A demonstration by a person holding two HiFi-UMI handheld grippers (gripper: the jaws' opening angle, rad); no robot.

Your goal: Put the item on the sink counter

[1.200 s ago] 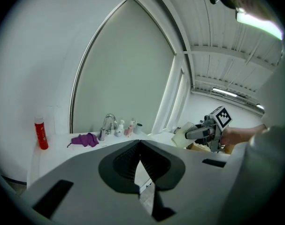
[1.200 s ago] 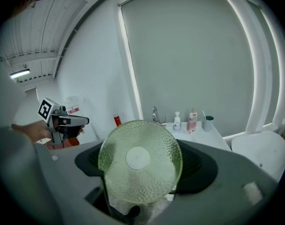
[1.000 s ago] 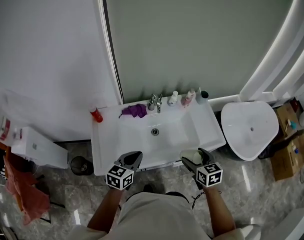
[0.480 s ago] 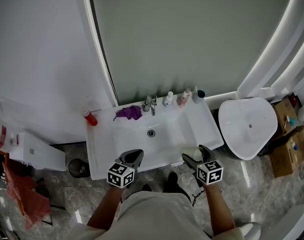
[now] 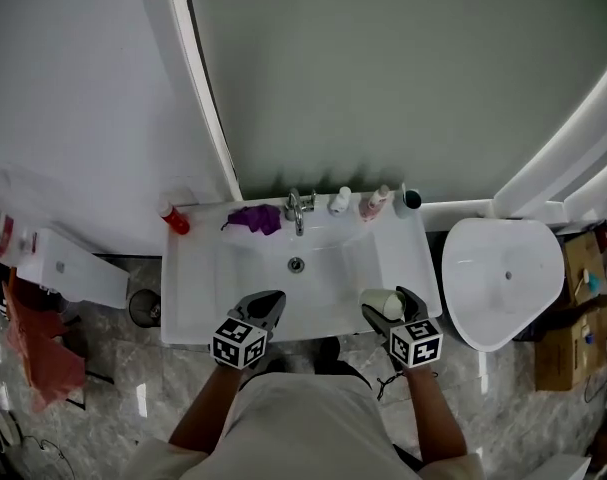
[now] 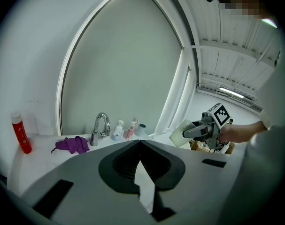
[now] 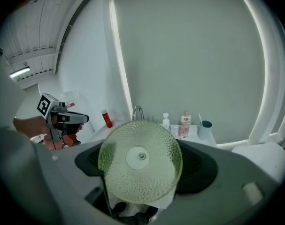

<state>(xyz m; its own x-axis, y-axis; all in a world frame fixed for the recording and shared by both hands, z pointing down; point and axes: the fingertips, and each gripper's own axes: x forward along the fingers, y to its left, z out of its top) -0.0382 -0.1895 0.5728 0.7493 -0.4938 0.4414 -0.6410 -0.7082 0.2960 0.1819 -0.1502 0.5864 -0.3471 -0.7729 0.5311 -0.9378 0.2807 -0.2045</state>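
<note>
Fixture surveyed: a white tabletop [image 5: 198, 288] with a moulded basin [image 5: 333, 258], set against a pale wall under a large arched grey-green panel [image 5: 383, 78]. The chrome faucet [image 5: 296, 208] at the rear centre serves as reference.

- Just left of the faucet: a crumpled purple cloth [image 5: 253, 218].
- Well left of the faucet, at the rear corner: a red bottle [image 5: 173, 218], upright.
- Right of the faucet, in a row along the rear edge: a white pump bottle [image 5: 339, 202], a pink bottle [image 5: 375, 204], then a blue-grey tumbler [image 5: 411, 199] with a toothbrush in it.
- Further right of the faucet, off the tabletop: a white toilet [image 5: 503, 278], with cardboard boxes [image 5: 573, 308] beyond it.
- The floor [image 5: 113, 388] is glossy grey marble-pattern tile.

Right hand-held gripper [image 5: 388, 306]: clamped, jaws wide, on a pale green dimpled cup [image 7: 140, 159]. The cup lies on its side in the grip with its round base toward the gripper's camera. It is in front of and right of the faucet, over the front right corner of the tabletop. Contact with the surface cannot be confirmed.

Left hand-held gripper [image 6: 140, 142]: jaws together, nothing between them, in front of and slightly left of the faucet at the tabletop's front edge.
</note>
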